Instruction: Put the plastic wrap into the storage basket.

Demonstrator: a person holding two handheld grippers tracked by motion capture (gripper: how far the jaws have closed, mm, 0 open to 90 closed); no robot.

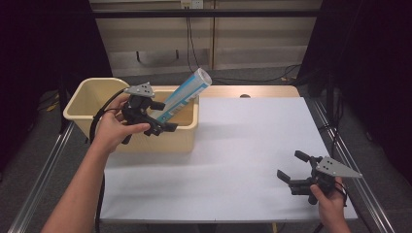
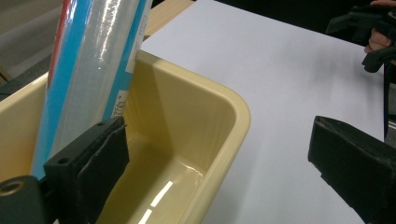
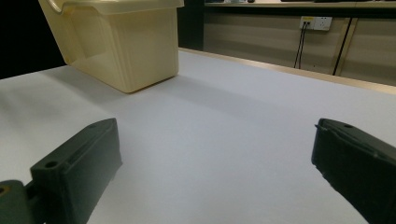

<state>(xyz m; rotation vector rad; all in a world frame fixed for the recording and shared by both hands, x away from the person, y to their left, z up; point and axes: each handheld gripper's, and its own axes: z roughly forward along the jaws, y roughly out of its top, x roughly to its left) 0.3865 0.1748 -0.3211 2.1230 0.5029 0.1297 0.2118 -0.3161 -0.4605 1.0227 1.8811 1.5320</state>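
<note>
Release step: left gripper (image 1: 163, 127) jaws stood apart beside tube (image 1: 183, 95) leaning in bin (image 1: 82, 99); right gripper (image 1: 291, 168) jaws stood apart, idle; next, withdrawing clear

A lab-like recording room: black curtains (image 1: 374, 73) flank a white-topped table (image 1: 252, 145) on metal rails (image 1: 43, 174), cables (image 1: 192, 43) trailing behind.

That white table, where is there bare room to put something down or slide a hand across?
Most of the white table is bare: the wide stretch between the yellow bin and the right gripper, plus the front strip below the bin. It is crowded at the bin, where the left gripper hangs, jaws open, beside the blue-and-white tube leaning inside.
</note>
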